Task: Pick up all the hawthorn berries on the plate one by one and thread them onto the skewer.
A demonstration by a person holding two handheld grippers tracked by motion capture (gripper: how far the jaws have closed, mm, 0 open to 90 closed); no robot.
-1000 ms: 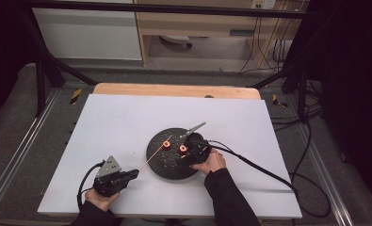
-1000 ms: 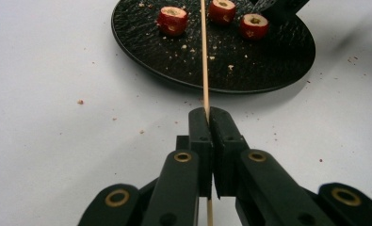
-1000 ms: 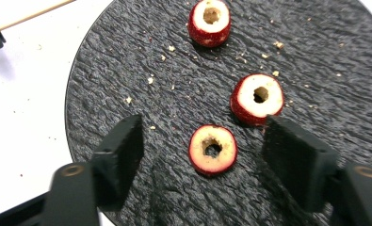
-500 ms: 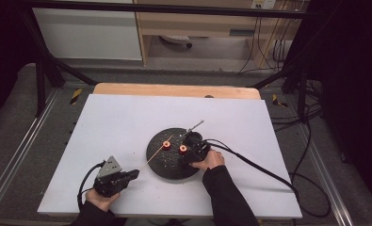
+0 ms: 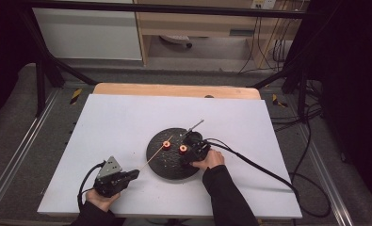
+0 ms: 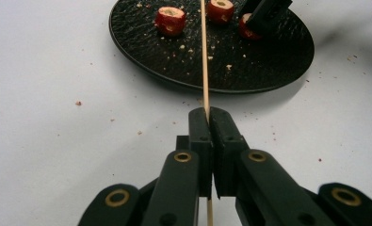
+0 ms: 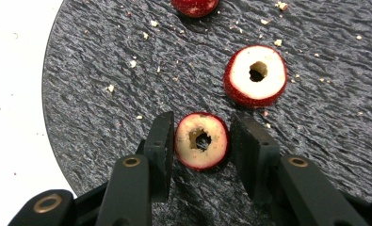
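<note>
Down on the white worktop (image 5: 127,122) sits a round black plate (image 5: 172,167) scattered with crumbs, and on it lie cored red fruit pieces, each a pale cut face with a hole through the middle. At the plate's near right part the right gripper (image 7: 201,141) has its jaws on either side of one such piece (image 7: 201,140); they have just been closing, the left pad touching the fruit's skin and the right pad at or just off its other side, so the piece lies squarely between the fingertips, flat on the plate with its hole facing up. A second cored piece (image 7: 255,75) lies just beyond it and up to the right, apart from the jaws, and a third (image 7: 194,5) lies farther off at the top edge. The left gripper (image 6: 207,117) rests near the worktop's front left corner, well apart from the plate, its jaws pressed together on a thin wooden skewer (image 6: 204,56). That skewer runs straight out from the fingertips, over the plate's rim and between the fruit pieces there. A hand (image 5: 211,159) grips the right gripper from behind.
</note>
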